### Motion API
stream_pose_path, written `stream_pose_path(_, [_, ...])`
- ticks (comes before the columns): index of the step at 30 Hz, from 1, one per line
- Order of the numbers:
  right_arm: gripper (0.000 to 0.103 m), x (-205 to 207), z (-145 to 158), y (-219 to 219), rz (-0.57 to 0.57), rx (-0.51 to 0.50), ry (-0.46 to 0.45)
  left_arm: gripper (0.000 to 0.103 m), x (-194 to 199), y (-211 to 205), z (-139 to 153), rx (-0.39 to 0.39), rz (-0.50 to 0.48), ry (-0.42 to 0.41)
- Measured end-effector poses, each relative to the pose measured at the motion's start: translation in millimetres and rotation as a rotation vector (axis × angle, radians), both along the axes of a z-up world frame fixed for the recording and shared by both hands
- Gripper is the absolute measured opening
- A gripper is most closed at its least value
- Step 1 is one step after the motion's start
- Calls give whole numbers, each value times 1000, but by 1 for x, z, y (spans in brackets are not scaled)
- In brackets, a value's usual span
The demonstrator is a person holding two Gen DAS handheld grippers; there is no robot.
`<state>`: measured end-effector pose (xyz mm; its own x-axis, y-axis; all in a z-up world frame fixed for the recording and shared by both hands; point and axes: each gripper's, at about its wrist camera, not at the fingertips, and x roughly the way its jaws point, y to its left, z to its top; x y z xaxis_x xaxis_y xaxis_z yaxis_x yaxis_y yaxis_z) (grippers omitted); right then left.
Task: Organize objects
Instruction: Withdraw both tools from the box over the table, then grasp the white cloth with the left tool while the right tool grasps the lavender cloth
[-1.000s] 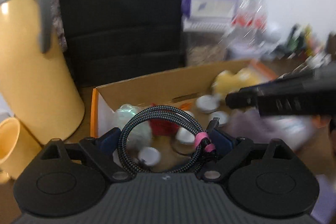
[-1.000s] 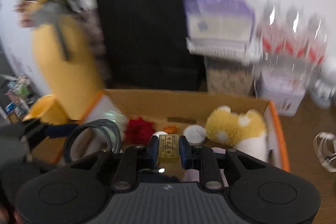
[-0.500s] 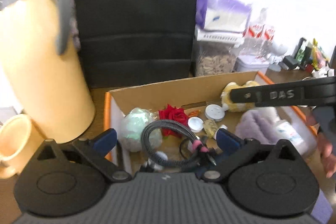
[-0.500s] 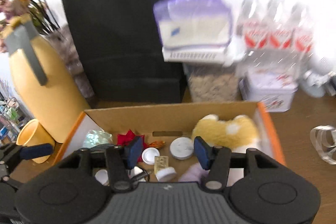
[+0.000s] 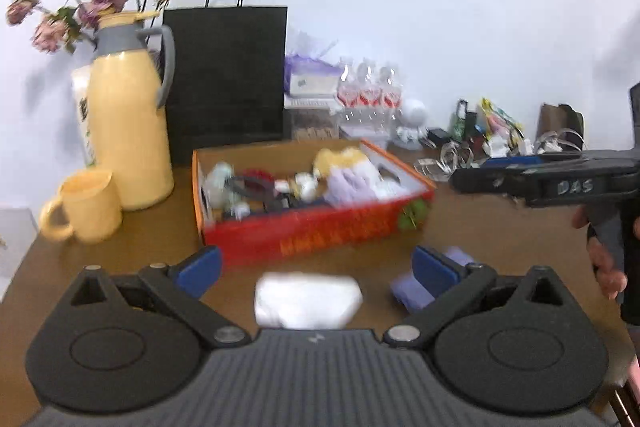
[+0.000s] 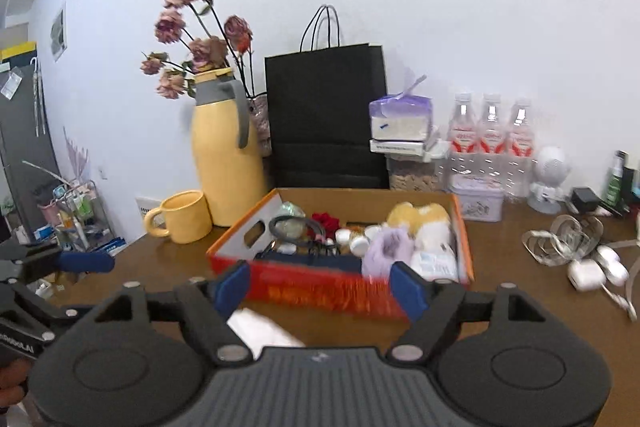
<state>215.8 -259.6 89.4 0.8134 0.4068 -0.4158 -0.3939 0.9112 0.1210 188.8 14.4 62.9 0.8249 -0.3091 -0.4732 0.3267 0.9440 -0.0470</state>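
Hovering above the brown table (image 6: 520,307) with jaws spread wide and holding nothing: left gripper (image 5: 316,265) and right gripper (image 6: 320,287), both facing the red cardboard box (image 6: 344,291) containing a coiled cable (image 6: 296,225), plush toys (image 6: 416,219) and small jars (image 6: 358,245).

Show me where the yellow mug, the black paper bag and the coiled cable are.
yellow mug (image 6: 187,217), right wrist view, front of its body.
black paper bag (image 6: 326,115), right wrist view, middle of its front.
coiled cable (image 6: 296,227), right wrist view, its loop inside the box.
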Motion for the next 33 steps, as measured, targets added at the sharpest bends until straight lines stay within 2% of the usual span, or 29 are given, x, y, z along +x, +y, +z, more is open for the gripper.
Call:
stream_pose_path(4, [80, -55, -15, -8, -36, -42, -14, 103, -45, 6, -17, 38, 59, 2])
stream_pose_path(7, [81, -87, -30, -12, -60, -70, -16, 103, -63, 14, -29, 18, 77, 54])
stream_pose_path(12, [81, -127, -45, -12, -52, -104, 27, 103, -74, 17, -39, 29, 64, 81])
stream_pose_path(16, [85, -144, -46, -18, -76, -130, 35, 103, -67, 23, -42, 30, 73, 91])
stream_pose_path(17, [88, -143, -47, -19, -90, -134, 32, 103, -63, 23, -44, 29, 79, 93])
stream_pose_path(20, [89, -122, -59, -24, -157, -164, 58, 103, -38, 21, -55, 14, 88, 109])
stream_pose_path(25, [89, -70, -85, -25, -226, -229, 87, 103, 26, 6, -75, 8, 77, 167])
stream_pose_path(29, [89, -28, -102, -34, -259, -200, 138, 103, 72, -1, -88, 13, 93, 202])
stream_pose_path(31, [89, -10, -109, -38, -282, -180, 163, 103, 94, -3, -93, -25, 98, 241])
stream_pose_path(33, [88, 7, -116, -42, -296, -166, 185, 103, 109, -7, -97, -57, 77, 243])
